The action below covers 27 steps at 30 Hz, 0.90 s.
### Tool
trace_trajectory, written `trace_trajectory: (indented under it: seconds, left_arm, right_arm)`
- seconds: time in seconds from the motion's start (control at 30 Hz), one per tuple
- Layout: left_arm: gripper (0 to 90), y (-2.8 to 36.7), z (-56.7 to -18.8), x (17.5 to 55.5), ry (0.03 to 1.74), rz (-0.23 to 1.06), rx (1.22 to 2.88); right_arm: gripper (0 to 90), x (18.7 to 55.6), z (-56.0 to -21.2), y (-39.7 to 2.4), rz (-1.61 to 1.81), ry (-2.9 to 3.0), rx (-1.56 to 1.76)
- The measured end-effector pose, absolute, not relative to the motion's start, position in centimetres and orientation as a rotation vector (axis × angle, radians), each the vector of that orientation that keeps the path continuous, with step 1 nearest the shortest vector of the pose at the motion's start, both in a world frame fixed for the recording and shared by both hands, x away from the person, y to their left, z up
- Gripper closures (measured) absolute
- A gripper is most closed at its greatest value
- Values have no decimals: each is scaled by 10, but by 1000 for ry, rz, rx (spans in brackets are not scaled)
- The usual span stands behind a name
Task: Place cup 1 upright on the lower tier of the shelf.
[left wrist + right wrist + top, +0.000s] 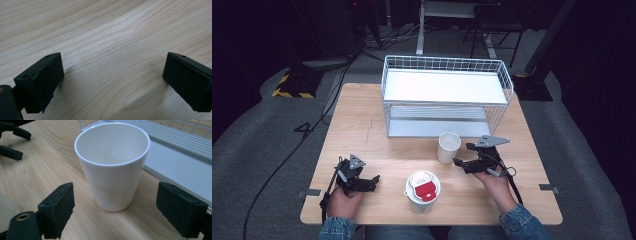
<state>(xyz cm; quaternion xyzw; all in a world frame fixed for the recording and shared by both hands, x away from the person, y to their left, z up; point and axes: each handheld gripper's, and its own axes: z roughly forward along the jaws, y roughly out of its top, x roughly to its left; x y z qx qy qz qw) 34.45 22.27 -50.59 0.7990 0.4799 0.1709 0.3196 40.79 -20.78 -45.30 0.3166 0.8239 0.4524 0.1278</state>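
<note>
My right gripper (113, 212), jaws wide and empty, faces the white cup (113, 167) at frame centre; left gripper (112, 82) likewise wide.

Left gripper (373, 181) rests low in the left hand (343, 200), jaws spread wide. Right gripper (463, 155), held in the right hand (496, 181), points leftward with its jaws parted.

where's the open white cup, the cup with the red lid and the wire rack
open white cup (113, 182), right gripper view, on its outer side wall
cup with the red lid (422, 186), high view, on the red part of its lid
wire rack (443, 65), high view, on the far mesh rim of its top shelf
</note>
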Motion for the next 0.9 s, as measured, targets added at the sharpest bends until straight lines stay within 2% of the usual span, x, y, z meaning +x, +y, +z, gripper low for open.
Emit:
trace_trajectory:
  seconds: [0.9]
  left_arm:
    - [40, 223, -506, 345, 1260, 452, 2104]
  right_arm:
    - [156, 435, -491, -172, 1324, 2406, 941]
